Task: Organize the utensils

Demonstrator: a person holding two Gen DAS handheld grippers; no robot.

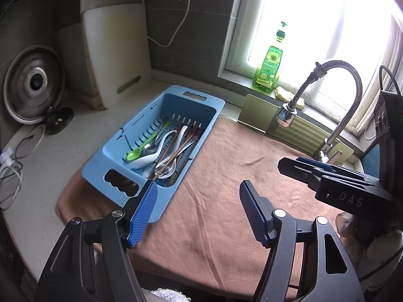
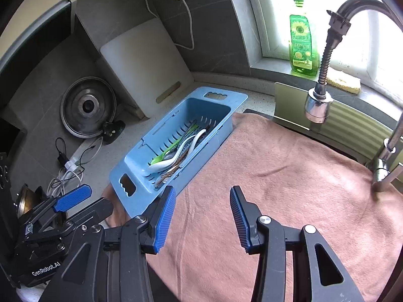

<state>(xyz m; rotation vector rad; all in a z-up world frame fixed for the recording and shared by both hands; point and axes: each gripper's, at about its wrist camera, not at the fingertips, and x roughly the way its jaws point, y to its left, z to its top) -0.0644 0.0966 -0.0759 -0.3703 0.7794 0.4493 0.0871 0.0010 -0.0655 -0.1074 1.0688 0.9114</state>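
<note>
A blue slotted basket (image 1: 100,168) (image 2: 118,173) rests on the left edge of a pinkish-brown towel (image 1: 226,226) (image 2: 277,176). Jumbled inside it are a green spoon (image 1: 134,154) (image 2: 157,160), a white ladle-style spoon (image 1: 151,158) (image 2: 162,167), metal spoons and chopsticks. My left gripper (image 1: 198,185) hovers open over the towel with nothing between its pads, just right of the basket's near corner. My right gripper (image 2: 202,190) is open and empty too, a little further right. One right finger (image 1: 309,170) shows at the edge of the left wrist view.
A curved faucet (image 1: 347,80) (image 2: 320,100) stands at the right. A green soap bottle (image 1: 268,73) and a sponge (image 1: 289,97) sit on the window sill. A white cutting board (image 1: 115,58), a pot lid (image 1: 32,85) and cables (image 1: 10,171) are at the left.
</note>
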